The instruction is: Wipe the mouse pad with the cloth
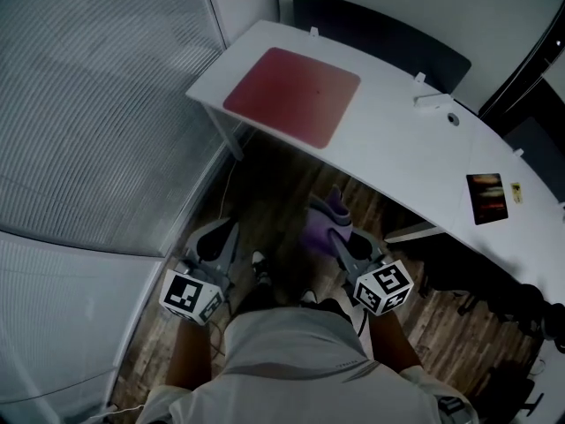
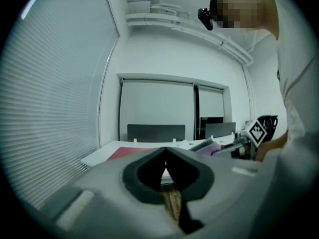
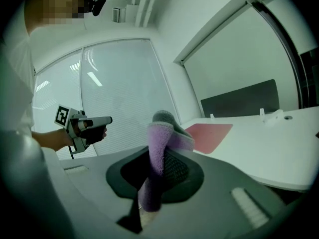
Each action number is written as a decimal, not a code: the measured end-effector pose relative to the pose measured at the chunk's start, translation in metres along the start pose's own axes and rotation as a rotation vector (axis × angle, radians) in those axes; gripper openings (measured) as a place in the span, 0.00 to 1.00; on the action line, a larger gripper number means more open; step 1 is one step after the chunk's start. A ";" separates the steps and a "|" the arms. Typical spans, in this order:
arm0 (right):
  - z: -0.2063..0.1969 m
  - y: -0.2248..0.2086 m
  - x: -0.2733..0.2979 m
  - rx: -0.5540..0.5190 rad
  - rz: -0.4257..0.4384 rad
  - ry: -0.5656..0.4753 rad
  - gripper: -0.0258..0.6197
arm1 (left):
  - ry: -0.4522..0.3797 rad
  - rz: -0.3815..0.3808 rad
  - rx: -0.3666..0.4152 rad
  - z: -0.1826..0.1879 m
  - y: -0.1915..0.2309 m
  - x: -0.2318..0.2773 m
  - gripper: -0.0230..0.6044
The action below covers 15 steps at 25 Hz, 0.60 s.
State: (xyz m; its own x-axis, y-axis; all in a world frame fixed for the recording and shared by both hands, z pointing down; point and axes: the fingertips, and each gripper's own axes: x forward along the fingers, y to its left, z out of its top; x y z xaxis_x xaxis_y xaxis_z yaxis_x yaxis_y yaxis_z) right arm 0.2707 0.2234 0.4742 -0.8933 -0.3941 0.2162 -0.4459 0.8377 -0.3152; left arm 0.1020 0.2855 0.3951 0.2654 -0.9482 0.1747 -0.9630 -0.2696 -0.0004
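Note:
A red mouse pad (image 1: 293, 94) lies flat on the left end of the white desk (image 1: 406, 148); it also shows as a red patch (image 3: 209, 135) in the right gripper view and as a thin red strip (image 2: 130, 153) in the left gripper view. My right gripper (image 1: 339, 234) is held low in front of the desk, shut on a folded purple cloth (image 1: 328, 222) that stands up between its jaws (image 3: 160, 148). My left gripper (image 1: 216, 237) hangs beside it to the left, shut with nothing in it, its tips meeting (image 2: 165, 151).
On the desk's right part lie a dark card-like item (image 1: 487, 197) and a small white object (image 1: 434, 102). A dark chair back (image 1: 380, 34) stands behind the desk. Window blinds (image 1: 97, 104) fill the left side. Wood floor (image 1: 282, 193) lies under me.

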 end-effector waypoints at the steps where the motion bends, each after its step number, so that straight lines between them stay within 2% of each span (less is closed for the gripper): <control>1: 0.004 -0.003 0.011 -0.006 -0.007 0.002 0.11 | -0.009 -0.006 0.000 0.002 0.011 0.007 0.04; 8: 0.047 -0.010 0.114 -0.042 -0.053 0.009 0.11 | -0.020 -0.036 0.012 0.012 0.115 0.031 0.04; 11: 0.068 -0.003 0.164 -0.064 -0.059 0.006 0.11 | -0.050 -0.046 0.003 0.023 0.166 0.036 0.04; 15: 0.086 0.010 0.224 -0.083 -0.069 0.008 0.11 | -0.035 -0.062 0.004 0.023 0.227 0.036 0.04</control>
State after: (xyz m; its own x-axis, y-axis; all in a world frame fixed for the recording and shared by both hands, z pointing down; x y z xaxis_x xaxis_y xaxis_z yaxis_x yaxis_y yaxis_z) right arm 0.0613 0.1109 0.4398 -0.8600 -0.4491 0.2424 -0.4998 0.8372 -0.2221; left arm -0.1059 0.1863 0.3785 0.3264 -0.9348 0.1400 -0.9443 -0.3289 0.0056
